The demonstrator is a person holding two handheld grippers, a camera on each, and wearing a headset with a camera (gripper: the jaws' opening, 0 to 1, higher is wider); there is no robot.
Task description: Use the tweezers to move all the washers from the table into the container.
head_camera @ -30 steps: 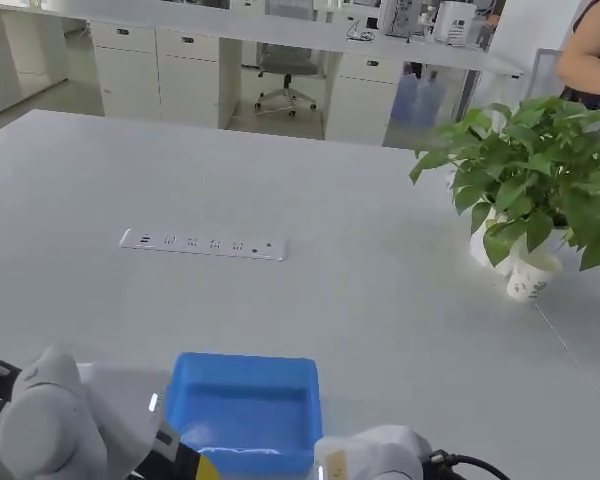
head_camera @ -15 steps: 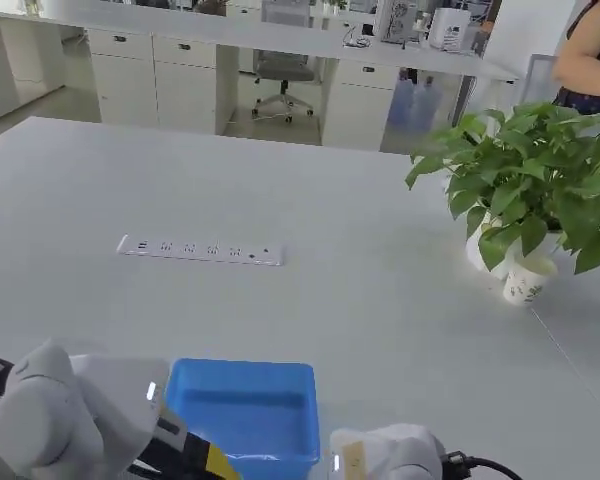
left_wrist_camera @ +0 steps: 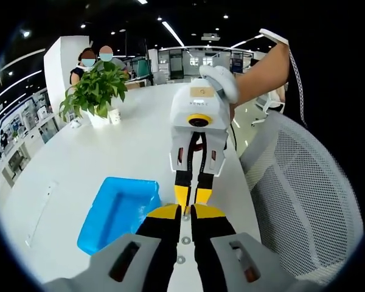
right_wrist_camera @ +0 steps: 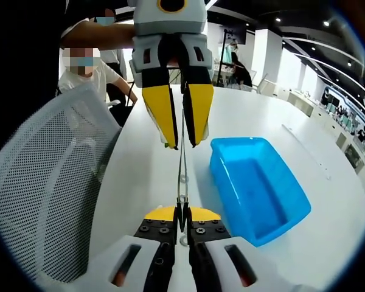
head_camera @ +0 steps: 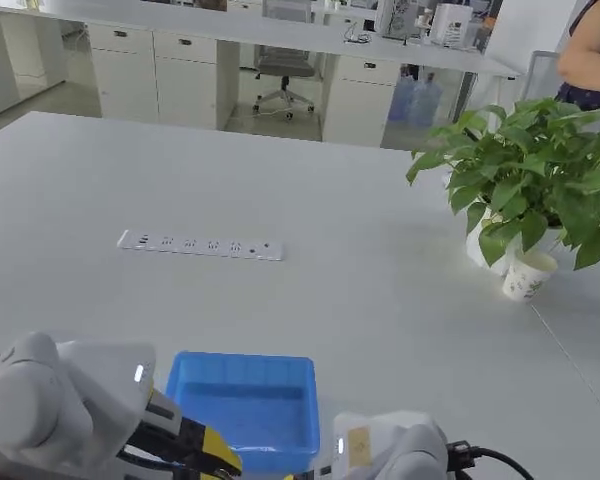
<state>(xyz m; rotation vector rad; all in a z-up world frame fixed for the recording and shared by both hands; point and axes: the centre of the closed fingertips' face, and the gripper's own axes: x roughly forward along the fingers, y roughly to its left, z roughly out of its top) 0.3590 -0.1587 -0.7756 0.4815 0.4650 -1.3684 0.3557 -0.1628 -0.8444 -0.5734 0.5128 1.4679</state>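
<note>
Tweezers [right_wrist_camera: 182,159]: the thin shank is pinched tight in the right gripper [right_wrist_camera: 182,213] fingers. The tip end runs between the left gripper [right_wrist_camera: 181,145] fingers, which stand a slit apart; I cannot tell if they touch it. Washers [left_wrist_camera: 185,240] lie on the desk [right_wrist_camera: 146,176] below, just beside the blue container [right_wrist_camera: 260,193], its floor bare. The head view adds a power strip [head_camera: 202,245] and a potted plant [head_camera: 535,190].

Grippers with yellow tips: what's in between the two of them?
In the right gripper view, thin metal tweezers run from the right gripper toward the left gripper. The left gripper view shows small round washers on the white table below.
</note>
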